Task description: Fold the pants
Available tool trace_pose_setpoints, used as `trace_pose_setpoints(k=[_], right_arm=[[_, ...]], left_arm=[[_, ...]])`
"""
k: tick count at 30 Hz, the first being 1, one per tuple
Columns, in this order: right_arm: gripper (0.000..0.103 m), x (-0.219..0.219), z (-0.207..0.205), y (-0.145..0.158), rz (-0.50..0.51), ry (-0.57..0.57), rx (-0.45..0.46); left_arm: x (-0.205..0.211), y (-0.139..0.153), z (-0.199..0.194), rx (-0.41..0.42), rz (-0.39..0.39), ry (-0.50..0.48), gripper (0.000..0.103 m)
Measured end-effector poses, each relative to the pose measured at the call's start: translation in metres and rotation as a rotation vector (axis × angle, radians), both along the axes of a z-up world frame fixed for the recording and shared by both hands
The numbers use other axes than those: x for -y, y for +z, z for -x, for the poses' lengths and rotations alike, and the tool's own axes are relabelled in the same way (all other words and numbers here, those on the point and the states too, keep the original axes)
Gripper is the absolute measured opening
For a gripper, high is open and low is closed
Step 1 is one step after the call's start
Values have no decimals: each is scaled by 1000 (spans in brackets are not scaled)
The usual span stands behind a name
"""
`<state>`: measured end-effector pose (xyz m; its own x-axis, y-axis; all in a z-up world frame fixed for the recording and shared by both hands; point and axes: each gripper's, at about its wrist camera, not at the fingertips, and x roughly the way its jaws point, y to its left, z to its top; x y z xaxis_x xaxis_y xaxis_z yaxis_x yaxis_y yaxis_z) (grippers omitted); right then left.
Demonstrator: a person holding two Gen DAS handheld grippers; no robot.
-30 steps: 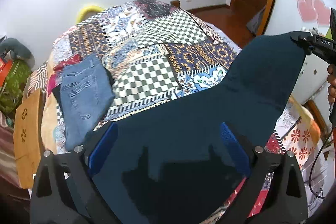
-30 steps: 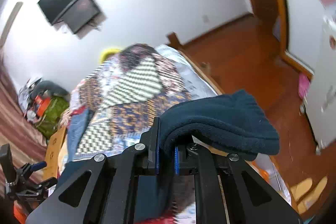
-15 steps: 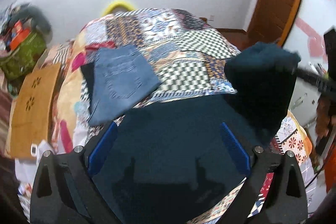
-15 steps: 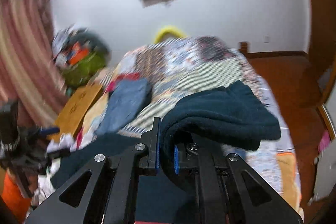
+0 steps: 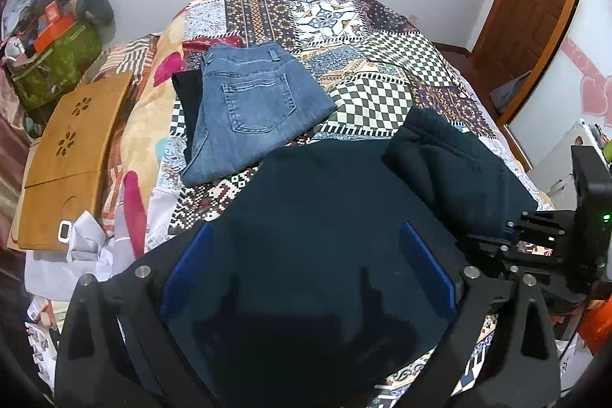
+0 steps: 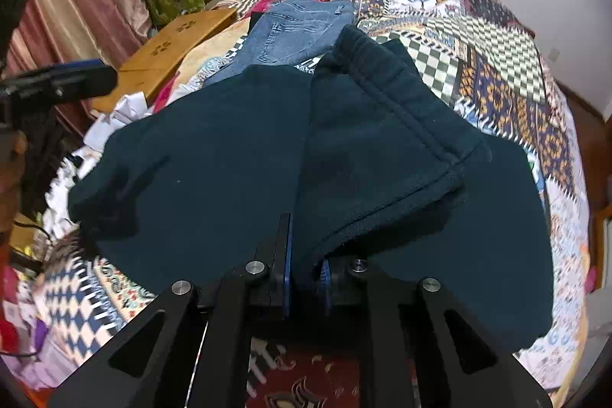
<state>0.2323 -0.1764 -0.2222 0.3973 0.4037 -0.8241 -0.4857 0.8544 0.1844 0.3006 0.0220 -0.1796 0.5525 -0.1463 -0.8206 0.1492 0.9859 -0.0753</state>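
The pants [image 6: 237, 159], dark teal and thick, lie spread on the bed [image 5: 386, 94] over its patchwork quilt, at the near end. One part is doubled over on top of the rest, its stitched hem [image 6: 413, 125] facing up.

The right tool [image 6: 306, 283] sits at the near edge of that doubled layer. A fold of the cloth runs down between its two blue pads [image 6: 287, 278]. The jaws are only a narrow gap apart and are opening, with the cloth between them. In the left wrist view the right tool [image 5: 508, 236] shows at the right edge of the pants, beside the doubled part.

The left tool [image 5: 310, 274] stands wide open. Its blue pads [image 5: 187, 266] lie well apart, and the flat body of the pants fills the space between and under them. Neither pad presses the cloth. In the right wrist view the left tool [image 6: 88, 79] appears at the far left, just beyond the left edge of the pants.

Folded jeans [image 5: 252, 106] lie on the quilt beyond the pants, near them. A wooden board [image 5: 72, 155] rests by the bed's left side.
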Motion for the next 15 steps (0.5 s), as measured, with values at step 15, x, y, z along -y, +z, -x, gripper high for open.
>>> trace_pose_setpoints(k=[15], right_arm=[[42, 89, 17, 31, -22, -203, 106]], left_arm=[[88, 5, -30, -37, 19, -96, 99]])
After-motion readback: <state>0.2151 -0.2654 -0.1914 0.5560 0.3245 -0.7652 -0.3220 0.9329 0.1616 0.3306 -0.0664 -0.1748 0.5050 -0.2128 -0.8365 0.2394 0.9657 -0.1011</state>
